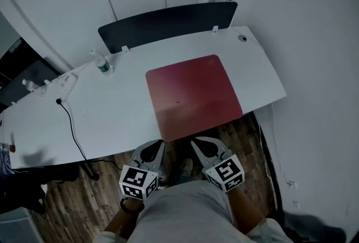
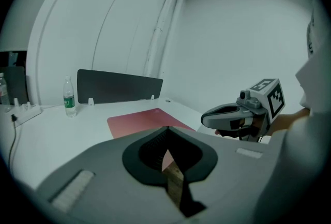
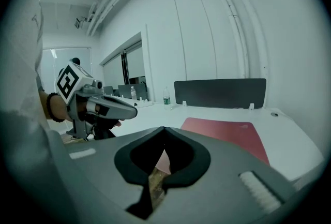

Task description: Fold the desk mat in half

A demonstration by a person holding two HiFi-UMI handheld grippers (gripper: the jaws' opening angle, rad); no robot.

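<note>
Desk mat (image 1: 193, 96) flat on desk (image 1: 112, 115); left tongs (image 1: 161, 143), right tongs (image 1: 194, 141) closed, empty, near front edge.

desk mat (image 2: 135, 120) near edge behind L tool (image 2: 166, 129), bottle (image 2: 69, 96) label unreadable

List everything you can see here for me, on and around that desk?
Desk: one, white, middle of the head view.
Desk mat: one, red, flat on the desk's right half.
Divider panel: one, dark, upright along the far edge.
Water bottle: one, clear with a green label, standing left of the mat.
Cable: one, black, across the desk's left part.
Floor: brown wood, under the desk.
Left gripper: one, grey, shut, empty, before the mat's near edge.
Right gripper: one, grey, shut, empty, beside it.
</note>
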